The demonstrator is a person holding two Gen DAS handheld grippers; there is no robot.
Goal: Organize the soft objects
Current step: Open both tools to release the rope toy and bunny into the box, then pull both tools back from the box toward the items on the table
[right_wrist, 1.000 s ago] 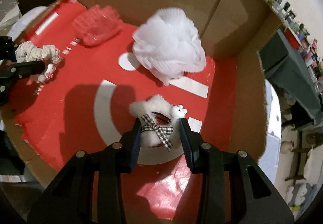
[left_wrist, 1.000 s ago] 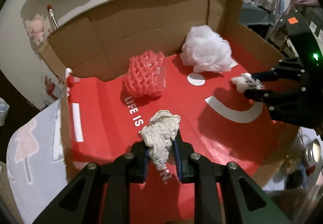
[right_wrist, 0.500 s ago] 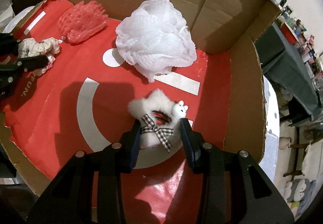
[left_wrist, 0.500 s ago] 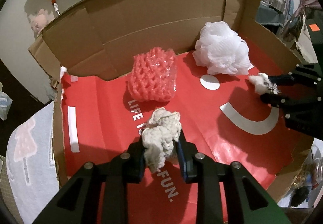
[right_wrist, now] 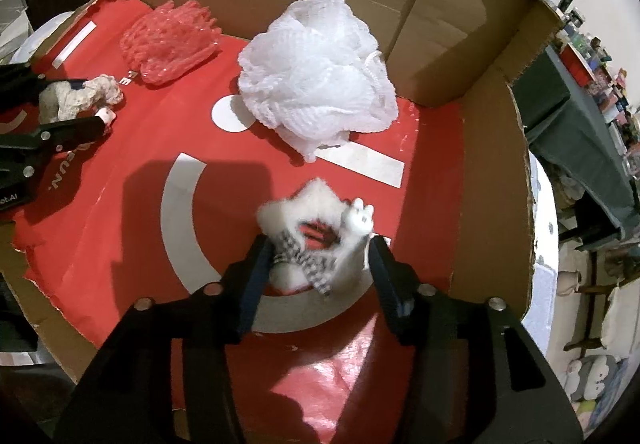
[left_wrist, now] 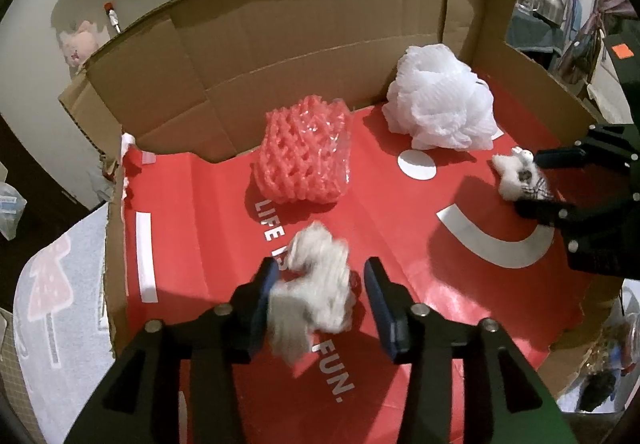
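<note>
My left gripper (left_wrist: pixel 320 290) is open over the red floor of the cardboard box (left_wrist: pixel 280 55). A cream knitted scrunchie (left_wrist: pixel 316 296), motion-blurred, sits loose between its fingers. My right gripper (right_wrist: pixel 320 264) is open too. A white fluffy hair tie with a checked bow (right_wrist: pixel 316 236) is blurred between its fingers. A pink foam net (left_wrist: pixel 304 155) and a white mesh bath puff (left_wrist: pixel 440 107) lie at the back of the box. The pink foam net (right_wrist: pixel 172 39) and the puff (right_wrist: pixel 316 71) also show in the right wrist view.
The box has tall cardboard walls at the back and right (right_wrist: pixel 492 179). A light cloth with a red tree print (left_wrist: pixel 52 292) lies left of the box. A cluttered dark table (right_wrist: pixel 576 111) stands to the right.
Both grippers have opened. The scrunchie and the fluffy hair tie, held tight before, now sit loose and blurred between the spread fingers. Both grippers moved slightly further into the box.
</note>
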